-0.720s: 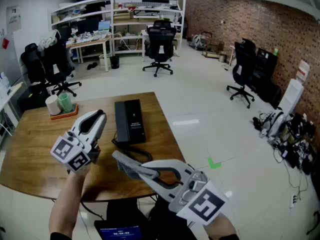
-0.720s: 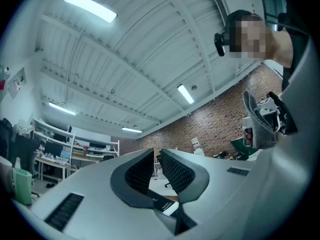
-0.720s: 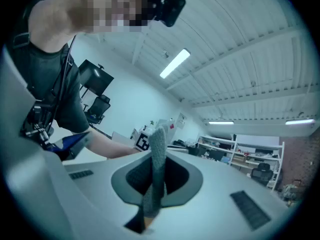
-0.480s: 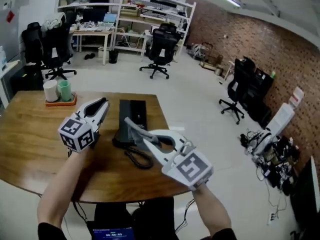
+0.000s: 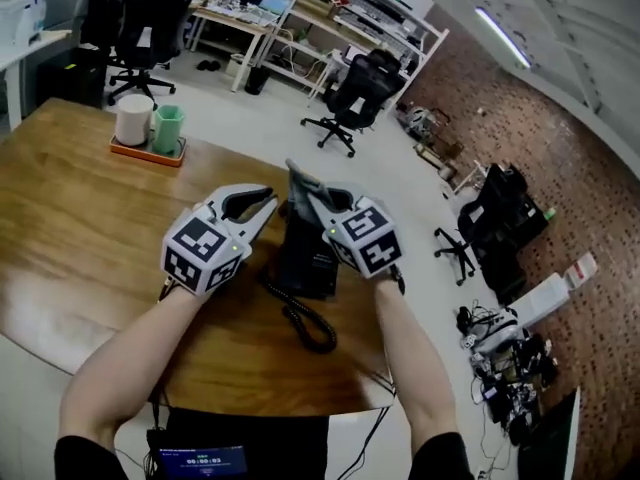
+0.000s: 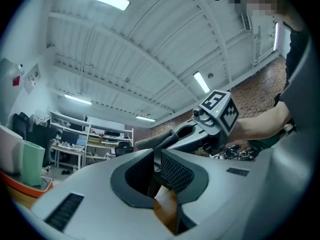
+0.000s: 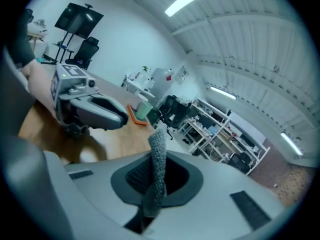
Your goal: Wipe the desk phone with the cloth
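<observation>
The black desk phone (image 5: 303, 256) lies on the wooden table (image 5: 70, 218), its coiled cord (image 5: 305, 323) trailing toward the front edge. My right gripper (image 5: 300, 184) hovers over the phone's far part, shut on a grey cloth (image 7: 158, 169) that stands up as a narrow strip between its jaws. The cloth's end (image 5: 296, 177) pokes out past the fingertips. My left gripper (image 5: 262, 200) sits just left of the phone, level with the right one, its jaws together with nothing in them. In the left gripper view the right gripper (image 6: 165, 140) crosses just ahead.
An orange tray (image 5: 145, 151) with a white cup (image 5: 133, 120) and a green cup (image 5: 167, 128) stands at the table's back left. Office chairs (image 5: 352, 93) and shelving (image 5: 330, 18) fill the floor beyond. The table's right edge runs close behind the phone.
Both grippers have moved forward to the phone. The right gripper carried the cloth from the front edge up over the phone, and the view has swung downward and right.
</observation>
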